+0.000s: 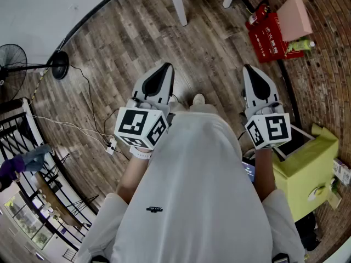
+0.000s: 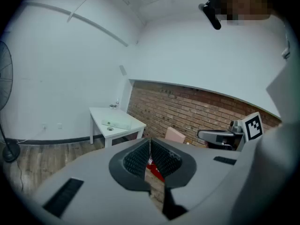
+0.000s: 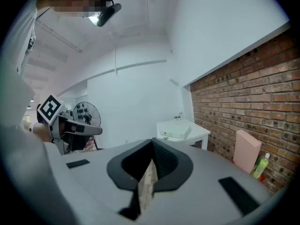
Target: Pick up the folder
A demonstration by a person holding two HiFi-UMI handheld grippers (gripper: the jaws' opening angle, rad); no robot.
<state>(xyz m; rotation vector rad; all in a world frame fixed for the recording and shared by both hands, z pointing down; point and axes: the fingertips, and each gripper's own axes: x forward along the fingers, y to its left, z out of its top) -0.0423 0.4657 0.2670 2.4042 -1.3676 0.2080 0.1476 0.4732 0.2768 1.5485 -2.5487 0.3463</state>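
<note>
A pale, flat folder [image 2: 117,123] lies on a small white table [image 2: 99,113] against the far wall, by the brick wall. The right gripper view shows the same folder [image 3: 177,131] on that table [image 3: 200,134], still well away. In the head view only the table's legs [image 1: 179,4] show, at the top edge. My left gripper [image 1: 164,68] and right gripper [image 1: 250,70] are held side by side in front of my body, above the wooden floor. Both are shut with nothing between the pads, as their own views show for the left gripper [image 2: 150,142] and the right gripper [image 3: 151,144].
A red fire-extinguisher box [image 1: 266,35] and a pink box [image 1: 295,16] stand by the brick wall on the right. A yellow-green box [image 1: 310,170] is close at my right. At the left are a floor fan [image 1: 12,60], cables [image 1: 82,127] and a black rack [image 1: 22,142].
</note>
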